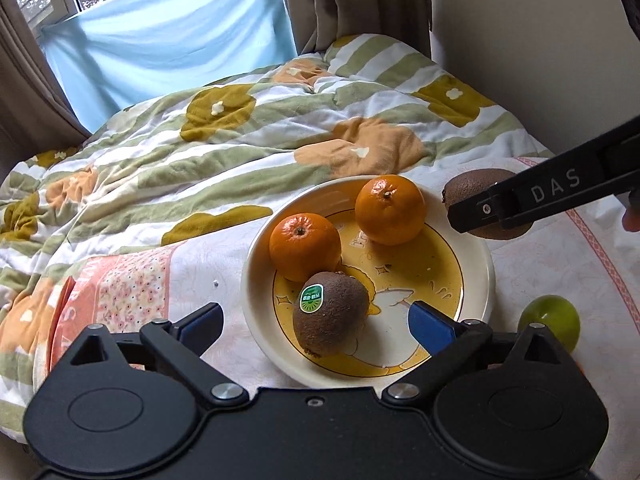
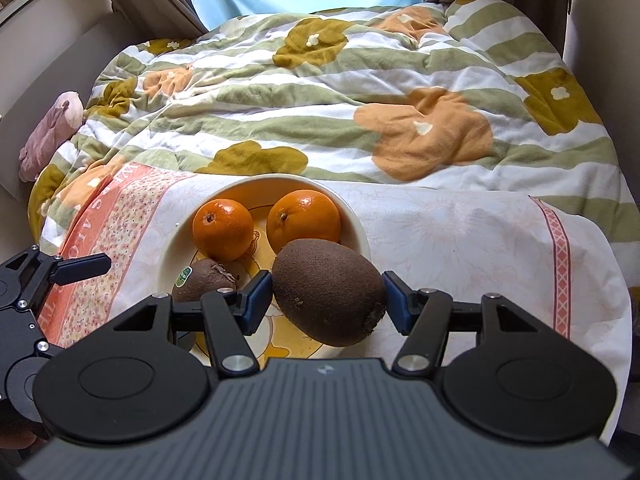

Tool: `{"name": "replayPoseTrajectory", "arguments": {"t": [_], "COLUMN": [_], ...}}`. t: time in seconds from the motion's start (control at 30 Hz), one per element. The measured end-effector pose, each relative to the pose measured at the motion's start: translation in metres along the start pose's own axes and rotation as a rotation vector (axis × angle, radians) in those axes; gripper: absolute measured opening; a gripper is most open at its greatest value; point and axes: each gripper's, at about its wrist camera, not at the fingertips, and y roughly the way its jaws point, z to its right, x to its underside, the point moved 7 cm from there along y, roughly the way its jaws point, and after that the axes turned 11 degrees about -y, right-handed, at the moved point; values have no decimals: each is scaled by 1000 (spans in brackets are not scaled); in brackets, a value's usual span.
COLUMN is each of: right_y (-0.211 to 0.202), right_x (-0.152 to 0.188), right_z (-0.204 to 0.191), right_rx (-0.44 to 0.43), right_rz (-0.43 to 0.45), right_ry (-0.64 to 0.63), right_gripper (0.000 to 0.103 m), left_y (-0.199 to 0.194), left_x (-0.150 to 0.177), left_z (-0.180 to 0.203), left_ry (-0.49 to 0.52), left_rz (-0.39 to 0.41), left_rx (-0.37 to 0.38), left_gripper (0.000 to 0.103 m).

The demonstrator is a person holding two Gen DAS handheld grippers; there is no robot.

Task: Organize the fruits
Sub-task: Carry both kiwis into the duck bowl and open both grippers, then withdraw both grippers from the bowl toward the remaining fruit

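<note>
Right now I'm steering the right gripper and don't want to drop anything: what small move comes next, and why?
Probably ease the right gripper forward over the plate and lower before opening. It holds a kiwi near the rim, and the plate already holds two oranges and a stickered kiwi.

Green fruit at 4 o'clock half hidden behind left gripper, held kiwi at 2 o'clock partly covered by right gripper's finger, plate near rim hidden, sticker text illegible.
</note>
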Motion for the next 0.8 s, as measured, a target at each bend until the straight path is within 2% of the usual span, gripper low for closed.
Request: {"name": "replayPoseTrajectory", "arguments": {"t": [0.17, 0.43, 0.6, 0.63, 0.67, 0.7, 0.8], "right_y": [9, 43, 50, 48, 46, 43, 33], "right_x": [1, 7, 9, 9, 7, 6, 6], "right_z": [-12, -32, -37, -37, -38, -37, -36], "right_rx": [-6, -26, -23, -21, -20, -16, -5], "right_rz": [1, -33, -35, -19, -5, 9, 49], "right_ry": [-57, -130, -164, -168, -178, -189, -205], "right_gripper": [74, 74, 75, 81, 98, 103, 103], "left_y": [-14, -22, -24, -25, -25, -26, -29], "left_x": [1, 8, 10, 11, 12, 12, 11], "left_z": [-4, -14, -18, -18, -18, -18, -19], "left_ry": [-47, -88, -101, -102, -102, -104, -113], "left_rz": [10, 21, 19, 20, 19, 20, 26], "left_rx": [14, -1, -11, -12, -12, -13, -12], "left_gripper": [101, 101, 101, 101, 101, 101, 101]}}
